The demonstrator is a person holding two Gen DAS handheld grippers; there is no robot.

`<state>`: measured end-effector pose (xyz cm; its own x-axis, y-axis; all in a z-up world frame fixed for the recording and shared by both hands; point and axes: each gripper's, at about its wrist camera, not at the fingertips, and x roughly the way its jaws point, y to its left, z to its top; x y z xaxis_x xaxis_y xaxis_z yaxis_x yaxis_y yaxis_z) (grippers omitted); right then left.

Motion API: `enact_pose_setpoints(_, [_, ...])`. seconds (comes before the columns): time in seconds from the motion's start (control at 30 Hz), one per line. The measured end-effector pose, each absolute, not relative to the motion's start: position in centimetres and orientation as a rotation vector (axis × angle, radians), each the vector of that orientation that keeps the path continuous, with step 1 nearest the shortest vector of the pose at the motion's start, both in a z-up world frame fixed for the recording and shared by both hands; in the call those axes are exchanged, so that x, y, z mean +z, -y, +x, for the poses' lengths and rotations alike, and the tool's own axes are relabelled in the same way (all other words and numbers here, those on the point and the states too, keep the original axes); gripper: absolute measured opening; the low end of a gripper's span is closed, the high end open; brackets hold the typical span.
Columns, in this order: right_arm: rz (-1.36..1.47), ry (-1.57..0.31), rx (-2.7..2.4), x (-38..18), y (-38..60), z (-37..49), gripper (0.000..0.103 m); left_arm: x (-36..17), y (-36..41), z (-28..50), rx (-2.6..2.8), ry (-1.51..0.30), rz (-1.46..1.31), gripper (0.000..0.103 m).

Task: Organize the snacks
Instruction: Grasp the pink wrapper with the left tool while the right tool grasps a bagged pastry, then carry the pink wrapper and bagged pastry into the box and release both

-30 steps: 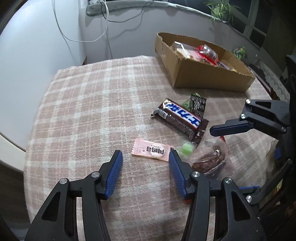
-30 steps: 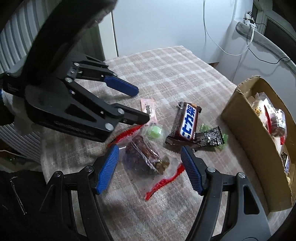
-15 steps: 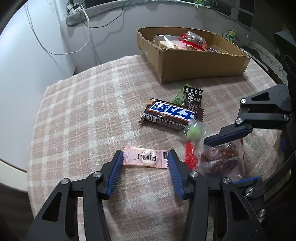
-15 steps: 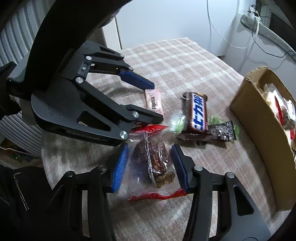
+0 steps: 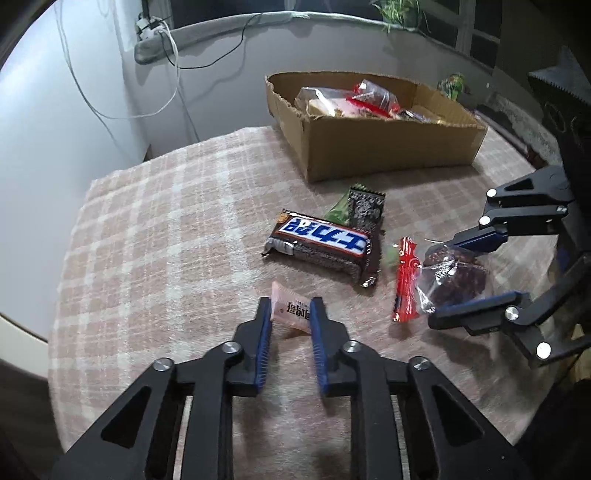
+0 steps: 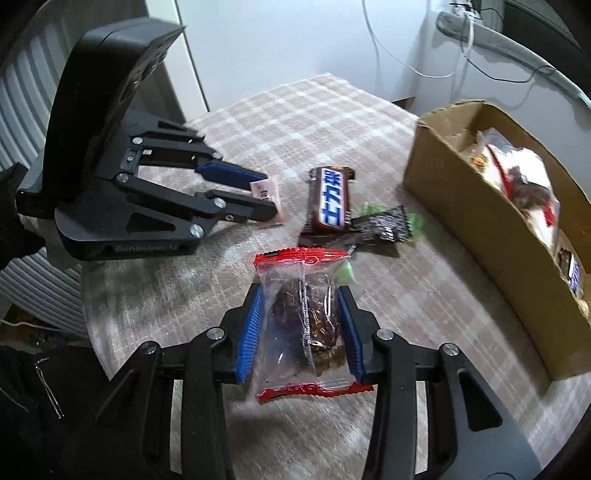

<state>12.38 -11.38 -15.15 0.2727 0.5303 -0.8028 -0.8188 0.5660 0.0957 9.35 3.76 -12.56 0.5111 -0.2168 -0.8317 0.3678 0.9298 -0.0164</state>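
My left gripper (image 5: pixel 290 308) is shut on a small pink candy packet (image 5: pixel 290 309), held just above the checked tablecloth; it shows in the right wrist view (image 6: pixel 269 195) too. My right gripper (image 6: pixel 300 299) is shut on a clear bag of brown dates with red ends (image 6: pixel 303 321), lifted off the cloth; the bag also shows in the left wrist view (image 5: pixel 439 280). A Snickers bar (image 5: pixel 321 245) and a dark green-edged packet (image 5: pixel 364 206) lie on the cloth between the grippers and the cardboard box (image 5: pixel 388 151), which holds several snacks.
A small green candy (image 6: pixel 343 271) lies behind the date bag. The cloth-covered table (image 5: pixel 166 229) drops off at the left and near edges. White wall, cables and a grey sill (image 5: pixel 221 29) stand behind the box. A radiator (image 6: pixel 26 92) is at the right view's left.
Both grippers closed: the left on the pink candy packet, the right on the date bag. Both packets have lifted off the cloth, the pink one now tilted between the pads.
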Motion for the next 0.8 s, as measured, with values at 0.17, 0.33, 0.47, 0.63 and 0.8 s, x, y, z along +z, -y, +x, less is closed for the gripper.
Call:
enact_pose_setpoints(0.17, [-0.345, -0.907, 0.915, -15.1, 12.3, 13.0, 0.041, -13.0, -2.5, 9.3, -0.377, -0.982, 0.171, 0.01])
enact_pose_setpoints(0.33, [-0.328, -0.914, 0.896, -15.3, 12.8, 13.0, 0.041, -13.1, -1.7, 9.7, -0.378, -0.973, 0.152, 0.007])
enact_pose_setpoints(0.47, [-0.311, -0.904, 0.886, -14.9, 13.7, 12.8, 0.041, -13.1, -1.8, 9.6, -0.377, -0.97, 0.151, 0.007])
enact_pose_setpoints(0.63, [-0.27, -0.889, 0.86, -14.3, 15.0, 13.4, 0.041, -12.6, -2.3, 9.2, -0.363, -0.957, 0.136, 0.006])
enact_pose_setpoints(0.8, [-0.234, -0.88, 0.837, -13.8, 16.0, 13.8, 0.041, -11.8, -2.8, 9.4, -0.347, -0.935, 0.12, 0.005])
